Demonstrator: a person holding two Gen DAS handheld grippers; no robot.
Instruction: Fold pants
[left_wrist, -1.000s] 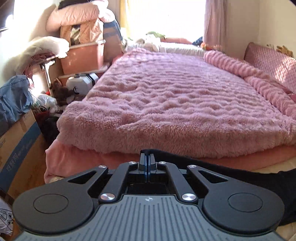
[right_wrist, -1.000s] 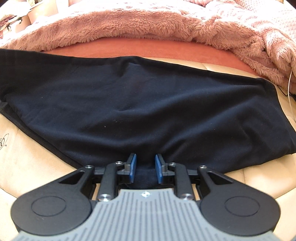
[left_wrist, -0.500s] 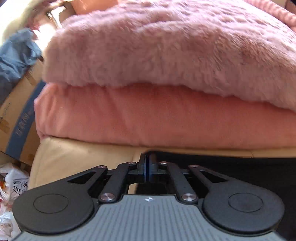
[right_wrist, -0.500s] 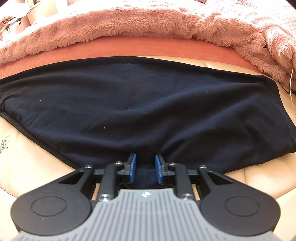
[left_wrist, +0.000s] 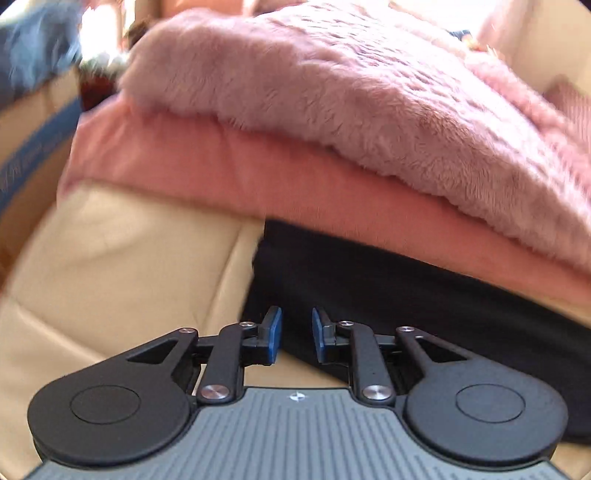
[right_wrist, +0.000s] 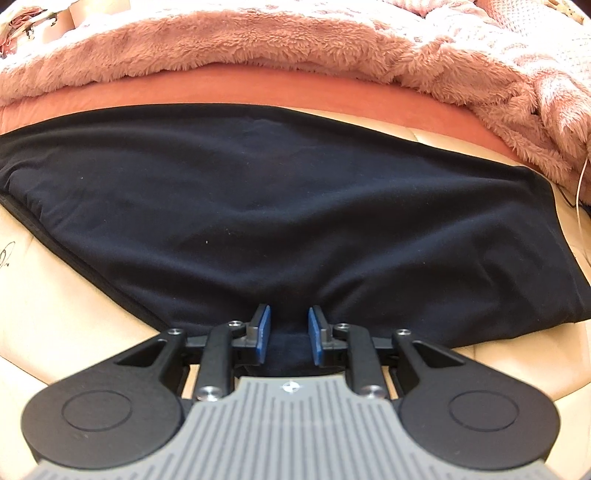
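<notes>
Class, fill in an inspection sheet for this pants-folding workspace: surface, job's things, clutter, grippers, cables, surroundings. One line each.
Surface: beige padded surface, seamed.
Job's things: black pants spread flat on it, far edge at the pink bedding.
Clutter: cardboard box at left, blurred.
Grippers: left gripper open at the pants' end; right gripper open, cloth between its fingers.
Cables: thin white cord at right edge.
Surroundings: fluffy pink blanket over a salmon layer.
</notes>
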